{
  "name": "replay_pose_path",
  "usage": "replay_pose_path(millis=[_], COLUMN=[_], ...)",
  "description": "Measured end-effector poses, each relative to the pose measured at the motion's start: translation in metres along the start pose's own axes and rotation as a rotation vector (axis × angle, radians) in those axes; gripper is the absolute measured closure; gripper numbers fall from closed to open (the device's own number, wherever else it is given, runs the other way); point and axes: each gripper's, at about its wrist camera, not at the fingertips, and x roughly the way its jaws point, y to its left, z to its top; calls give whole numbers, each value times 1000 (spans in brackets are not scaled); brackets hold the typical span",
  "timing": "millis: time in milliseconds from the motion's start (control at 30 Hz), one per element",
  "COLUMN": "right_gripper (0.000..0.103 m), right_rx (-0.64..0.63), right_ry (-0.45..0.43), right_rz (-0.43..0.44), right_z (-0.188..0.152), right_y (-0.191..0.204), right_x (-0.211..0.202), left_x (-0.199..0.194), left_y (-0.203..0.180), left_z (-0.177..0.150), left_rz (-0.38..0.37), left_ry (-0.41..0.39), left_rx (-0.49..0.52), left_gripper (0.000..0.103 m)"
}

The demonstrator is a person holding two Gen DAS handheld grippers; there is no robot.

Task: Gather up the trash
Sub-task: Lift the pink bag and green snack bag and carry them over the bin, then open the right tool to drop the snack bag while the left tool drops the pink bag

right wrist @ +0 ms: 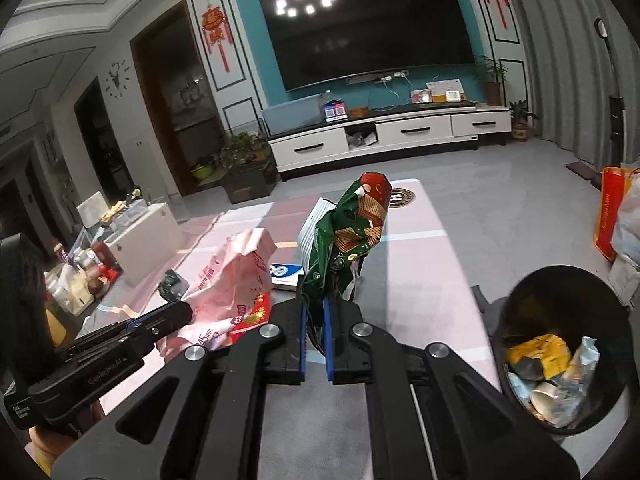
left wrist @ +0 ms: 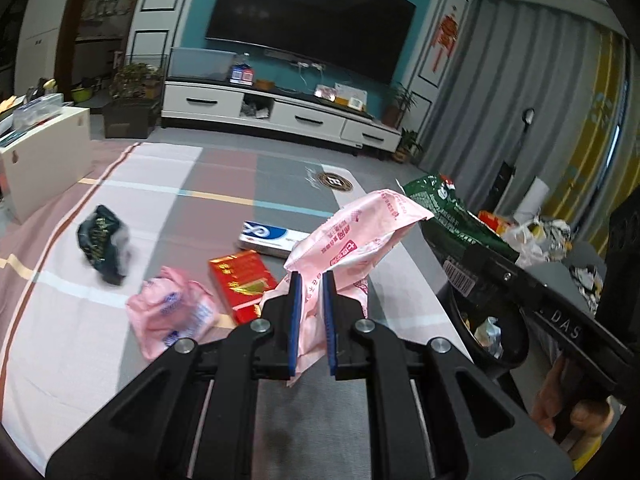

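- Pink crinkled plastic wrapper with red print (left wrist: 352,236) is clamped between the blue pads of my left gripper (left wrist: 311,280), its loose end sticking up and to the right above the table.
- Green and red foil snack bag (right wrist: 352,228) stands upright in my right gripper (right wrist: 315,308), whose jaws are pressed together on its lower end.
- Round black trash bin (right wrist: 560,292) sits beside the table's right edge, just right of my right gripper, with yellow and pale scraps already inside.
- On the pink, grey and white checked tablecloth (left wrist: 160,168) 4 pieces lie loose: a dark crumpled foil wrapper (left wrist: 105,242) far left, a second pink plastic wrapper with blue print (left wrist: 172,314), a flat red carton (left wrist: 242,284) touching it, and a white and blue rectangular box (left wrist: 272,238) behind the carton.
- Neither held piece is over the bin's mouth.
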Motion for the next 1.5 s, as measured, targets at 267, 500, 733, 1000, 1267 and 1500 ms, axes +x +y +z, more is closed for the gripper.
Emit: replay_pose_path(millis=[267, 500, 733, 1000, 1267, 1500], right_gripper=[95, 95, 95, 95, 95, 95], right_rx=[1, 10, 23, 75, 149, 211], right_ry=[18, 16, 26, 27, 50, 97], right_rz=[-63, -99, -167, -254, -318, -346], right_z=[-5, -6, -12, -19, -27, -38], right_y=[-27, -47, -75, -117, -159, -189], right_x=[-14, -29, -46, -68, -79, -78], left_x=[16, 24, 34, 47, 70, 102], left_y=[-37, -74, -112, -160, -202, -236], left_z=[-4, -3, -3, -8, -16, -32], left_rz=[-14, -26, -25, -43, -59, -56], left_ry=[34, 52, 71, 93, 129, 196], left_rx=[60, 124, 199, 282, 359, 443], left_gripper=[91, 91, 91, 91, 91, 90])
